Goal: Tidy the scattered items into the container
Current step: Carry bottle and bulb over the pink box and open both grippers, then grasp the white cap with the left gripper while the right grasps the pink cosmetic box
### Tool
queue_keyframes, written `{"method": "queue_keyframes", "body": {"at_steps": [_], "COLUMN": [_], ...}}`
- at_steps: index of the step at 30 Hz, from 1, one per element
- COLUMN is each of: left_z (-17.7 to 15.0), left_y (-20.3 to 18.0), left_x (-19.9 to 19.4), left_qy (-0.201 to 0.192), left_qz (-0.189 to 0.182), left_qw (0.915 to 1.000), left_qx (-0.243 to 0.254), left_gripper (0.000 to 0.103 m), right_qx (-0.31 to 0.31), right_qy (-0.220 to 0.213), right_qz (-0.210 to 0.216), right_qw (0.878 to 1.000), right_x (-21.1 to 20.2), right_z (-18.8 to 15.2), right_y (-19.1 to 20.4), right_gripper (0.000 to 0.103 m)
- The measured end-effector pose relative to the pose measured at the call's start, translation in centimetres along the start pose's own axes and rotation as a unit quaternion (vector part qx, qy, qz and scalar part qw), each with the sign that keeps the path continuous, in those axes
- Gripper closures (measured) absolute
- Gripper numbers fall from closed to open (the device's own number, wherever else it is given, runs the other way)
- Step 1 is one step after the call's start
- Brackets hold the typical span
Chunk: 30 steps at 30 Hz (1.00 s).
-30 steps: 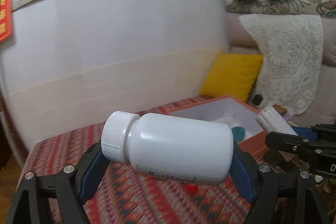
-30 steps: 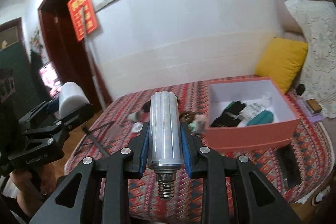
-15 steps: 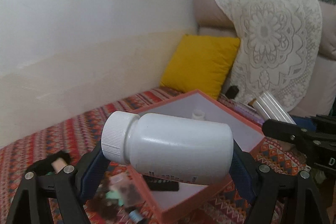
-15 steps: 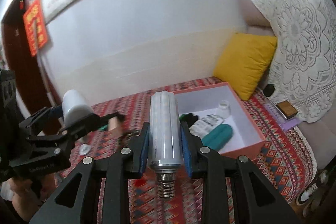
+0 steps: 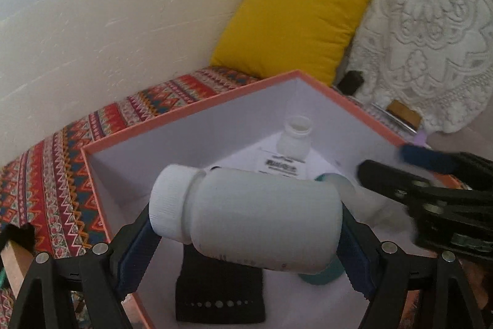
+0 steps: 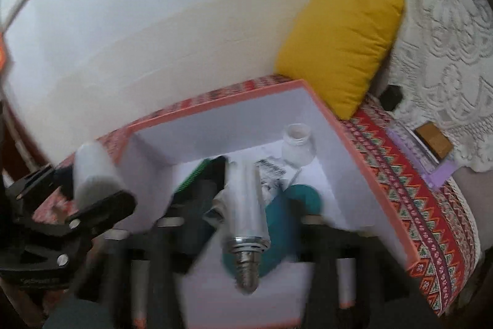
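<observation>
Both grippers hang over the orange box, which is white inside. My left gripper is shut on a big white capped bottle that lies crosswise between its blue pads. In the right wrist view my right gripper is blurred and its jaws are opening. The LED corn bulb is loose between them, screw base toward the camera, with neither pad touching it. Inside the box lie a small open white bottle, a teal item, a green-and-black item and a black item.
The box sits on a red patterned cloth beside a pale wall. A yellow cushion and a lace-draped sofa stand behind it. A small brown box lies at the right. Small items lie left of the box.
Both grippers have swung right and down until they are over the box. The right jaws have spread and let go of the bulb. The left still grips the bottle.
</observation>
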<state>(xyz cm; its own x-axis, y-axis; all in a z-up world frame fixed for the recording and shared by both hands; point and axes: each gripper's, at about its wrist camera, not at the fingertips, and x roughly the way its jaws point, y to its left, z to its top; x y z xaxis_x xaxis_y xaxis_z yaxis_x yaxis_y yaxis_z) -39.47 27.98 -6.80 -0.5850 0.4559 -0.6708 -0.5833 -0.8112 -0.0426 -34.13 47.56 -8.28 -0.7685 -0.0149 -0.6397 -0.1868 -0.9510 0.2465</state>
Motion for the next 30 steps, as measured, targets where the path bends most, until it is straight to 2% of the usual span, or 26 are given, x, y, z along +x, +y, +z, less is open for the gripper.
{"method": "queue_keyframes", "body": {"at_steps": [4,7,13,18,22,26,30], "left_z": [0.1,0.4,-2.1,-7.6,-12.8,-18.9,-23.8], "left_y": [1.1,1.8,3.1,5.5,9.0,13.9,18.4], "left_x": [-1.7,-4.6,-13.3,-20.7,-24.8,-26.6,-26.0], "left_qy": [-0.017,-0.034,-0.069,-0.073,-0.062,-0.027,0.014], "left_qz": [0.0,0.003,0.042,0.089,0.128,0.178,0.182], "left_qw": [0.9996,0.9986,0.9945,0.9889,0.9808,0.9679,0.9597], "left_qx": [-0.021,-0.04,-0.067,-0.094,-0.133,-0.175,-0.214], "left_gripper": [0.016,0.015,0.011,0.009,0.008,0.008,0.008], "right_qx": [0.008,0.004,-0.016,-0.054,-0.08,-0.118,-0.162], "right_qy": [-0.011,-0.011,-0.037,-0.054,-0.039,-0.012,0.025], "right_qz": [0.017,0.023,0.053,0.078,0.111,0.134,0.148], "right_qw": [1.0,1.0,0.998,0.994,0.99,0.984,0.975], "right_x": [-0.1,-1.4,-9.3,-14.6,-16.6,-16.2,-13.5], "right_z": [0.1,0.0,-1.2,-3.5,-6.5,-10.3,-13.6], "right_y": [-0.1,0.7,5.5,10.9,16.1,21.7,27.0], "right_gripper": [0.017,0.017,0.016,0.013,0.012,0.011,0.011]}}
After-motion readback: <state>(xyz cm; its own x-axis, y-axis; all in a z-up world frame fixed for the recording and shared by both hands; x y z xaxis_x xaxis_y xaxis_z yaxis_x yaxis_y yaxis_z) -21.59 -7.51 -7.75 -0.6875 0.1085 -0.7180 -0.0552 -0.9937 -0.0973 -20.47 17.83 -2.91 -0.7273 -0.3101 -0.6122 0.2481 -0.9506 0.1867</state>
